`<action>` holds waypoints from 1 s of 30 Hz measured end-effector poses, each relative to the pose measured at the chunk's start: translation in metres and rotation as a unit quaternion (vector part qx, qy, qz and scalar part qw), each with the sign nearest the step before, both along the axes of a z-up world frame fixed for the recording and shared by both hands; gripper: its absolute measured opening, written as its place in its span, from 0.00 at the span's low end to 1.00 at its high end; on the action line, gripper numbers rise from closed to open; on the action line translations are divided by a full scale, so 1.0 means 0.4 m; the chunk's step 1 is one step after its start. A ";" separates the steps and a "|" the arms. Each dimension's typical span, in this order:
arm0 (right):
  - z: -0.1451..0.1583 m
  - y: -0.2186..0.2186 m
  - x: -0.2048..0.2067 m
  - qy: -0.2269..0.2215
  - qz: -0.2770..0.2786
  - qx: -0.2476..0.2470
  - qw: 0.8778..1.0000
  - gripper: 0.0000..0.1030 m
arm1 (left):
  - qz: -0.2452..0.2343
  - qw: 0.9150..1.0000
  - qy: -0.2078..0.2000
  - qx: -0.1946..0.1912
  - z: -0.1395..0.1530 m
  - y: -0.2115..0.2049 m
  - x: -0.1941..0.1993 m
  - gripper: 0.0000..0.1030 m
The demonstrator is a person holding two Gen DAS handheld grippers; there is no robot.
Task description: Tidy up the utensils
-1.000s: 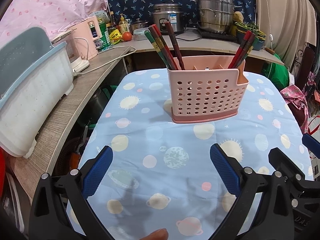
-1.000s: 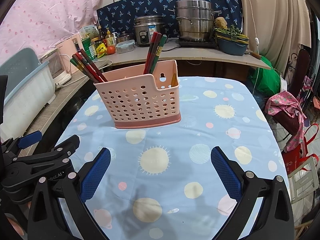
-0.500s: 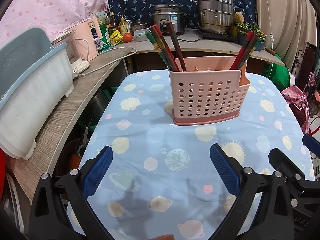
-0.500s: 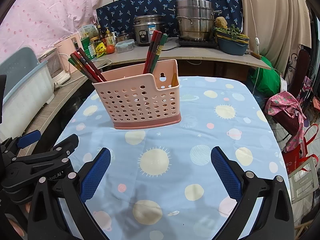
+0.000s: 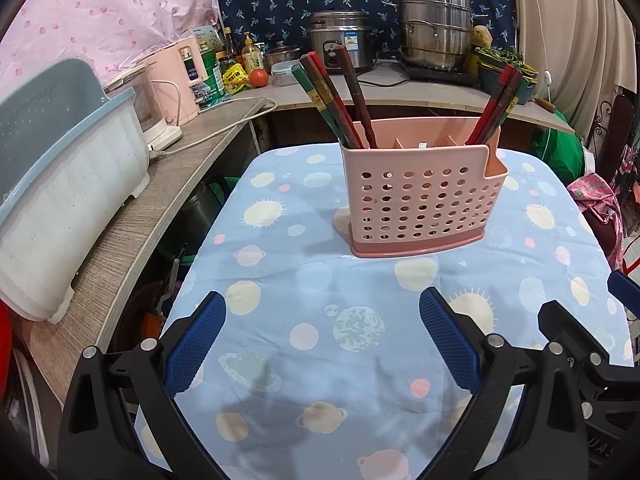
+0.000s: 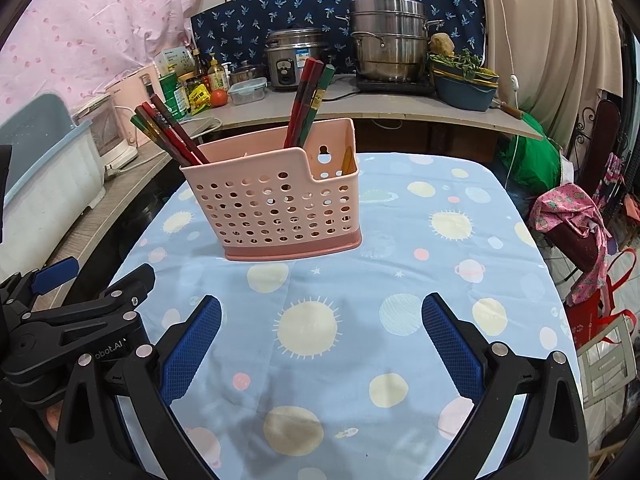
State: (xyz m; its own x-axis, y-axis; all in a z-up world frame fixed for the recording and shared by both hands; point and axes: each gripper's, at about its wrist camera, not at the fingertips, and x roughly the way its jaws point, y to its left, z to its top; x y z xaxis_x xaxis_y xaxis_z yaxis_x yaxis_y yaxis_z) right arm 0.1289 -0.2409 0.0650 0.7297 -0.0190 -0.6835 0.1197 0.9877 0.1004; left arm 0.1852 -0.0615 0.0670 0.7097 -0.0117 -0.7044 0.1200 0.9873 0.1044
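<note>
A pink perforated utensil basket (image 5: 420,200) stands on the blue planet-print tablecloth (image 5: 320,312); it also shows in the right wrist view (image 6: 276,208). Red and green chopsticks lean out of its left end (image 5: 332,100) and its right end (image 5: 496,104); the right wrist view shows both bundles, one at the left (image 6: 168,132) and one at the right (image 6: 308,100). My left gripper (image 5: 322,340) is open and empty, low over the cloth in front of the basket. My right gripper (image 6: 320,340) is open and empty, beside the left one.
A white and blue dish drainer (image 5: 60,184) sits on the wooden counter at the left. A pink kettle (image 5: 176,80), bottles, a rice cooker (image 5: 340,44) and a steel steamer pot (image 5: 436,28) stand on the back counter. Bags and cloth (image 6: 576,220) lie to the right of the table.
Both grippers have drawn back slightly from the basket and stay open. The basket and chopsticks have not moved.
</note>
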 end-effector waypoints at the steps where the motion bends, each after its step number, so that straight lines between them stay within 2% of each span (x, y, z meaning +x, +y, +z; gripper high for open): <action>1: -0.001 -0.002 0.002 0.000 0.000 0.000 1.000 0.94 | 0.000 1.000 0.000 0.000 0.000 -0.001 0.001 0.90; 30: -0.002 -0.002 0.015 0.001 -0.002 -0.001 1.000 0.94 | 0.000 1.000 -0.001 0.003 0.001 -0.002 0.006 0.89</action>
State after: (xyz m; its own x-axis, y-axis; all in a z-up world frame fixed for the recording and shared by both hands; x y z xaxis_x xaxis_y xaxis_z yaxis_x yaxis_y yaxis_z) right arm 0.1347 -0.2418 0.0642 0.7276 -0.0228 -0.6856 0.1240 0.9873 0.0988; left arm 0.1878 -0.0625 0.0675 0.7109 -0.0081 -0.7032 0.1200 0.9867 0.1099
